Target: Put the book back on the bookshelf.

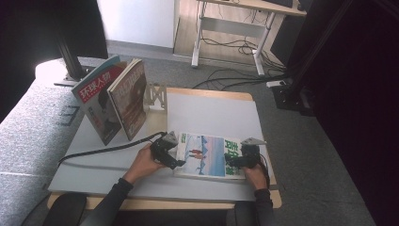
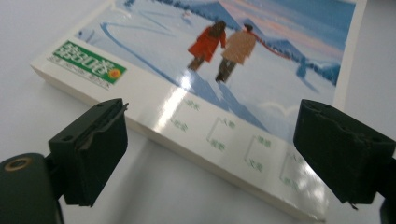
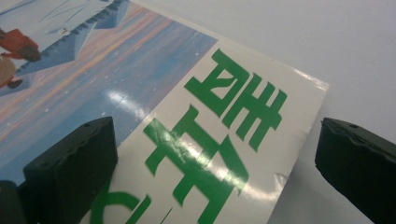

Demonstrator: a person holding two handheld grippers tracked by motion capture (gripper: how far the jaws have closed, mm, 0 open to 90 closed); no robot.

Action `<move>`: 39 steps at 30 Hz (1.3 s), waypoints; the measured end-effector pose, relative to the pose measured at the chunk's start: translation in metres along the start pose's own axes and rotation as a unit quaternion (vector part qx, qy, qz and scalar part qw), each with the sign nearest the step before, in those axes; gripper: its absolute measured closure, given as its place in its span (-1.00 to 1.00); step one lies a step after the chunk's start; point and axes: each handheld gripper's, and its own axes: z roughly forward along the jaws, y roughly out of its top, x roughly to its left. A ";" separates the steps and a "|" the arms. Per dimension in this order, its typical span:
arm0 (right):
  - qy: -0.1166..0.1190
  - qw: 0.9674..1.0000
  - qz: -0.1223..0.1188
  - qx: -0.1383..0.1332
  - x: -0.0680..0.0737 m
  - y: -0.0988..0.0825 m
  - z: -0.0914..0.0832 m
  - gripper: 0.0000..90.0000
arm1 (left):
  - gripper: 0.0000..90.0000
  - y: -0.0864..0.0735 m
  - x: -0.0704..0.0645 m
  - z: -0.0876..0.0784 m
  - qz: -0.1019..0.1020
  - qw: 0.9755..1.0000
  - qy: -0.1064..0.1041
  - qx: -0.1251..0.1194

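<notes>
Grey tabletop [image 1: 211, 113] carries a snow-scene magazine [image 1: 207, 155] lying flat between the left tongs [image 1: 173, 162] and right tongs [image 1: 231, 162]; two magazines [image 1: 117, 99] stand well beyond the left tongs. Left gripper view: left tongs [image 2: 210, 154] gape wide, holding nothing, magazine's [image 2: 224, 79] edge just ahead. Right gripper view: right tongs [image 3: 215, 168] spread open above the magazine's [image 3: 196, 140] green-lettered corner, gripping nothing.

Three magazines are counted in all — one laid flat, snow-scene cover [image 1: 207, 155], and two stood upright at the table's far left, red-titled [image 1: 98, 101] and brown-covered [image 1: 131, 96]. Two grippers are seen, left [image 1: 165, 149] and right [image 1: 244, 157]. One metal bookend [image 1: 156, 96] — approx. beside the upright pair.
</notes>
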 end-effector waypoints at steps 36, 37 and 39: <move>0.005 1.000 0.000 -0.009 0.022 -0.042 -0.047 -1.00 | -0.96 0.036 0.051 0.044 0.010 1.000 0.011 -0.004; 0.006 1.000 0.001 -0.010 0.022 -0.044 -0.047 -1.00 | -0.96 0.035 0.053 0.046 0.008 1.000 0.011 -0.001; 0.006 1.000 0.003 -0.011 0.023 -0.046 -0.049 -1.00 | -0.96 0.034 0.055 0.048 0.008 1.000 0.012 0.004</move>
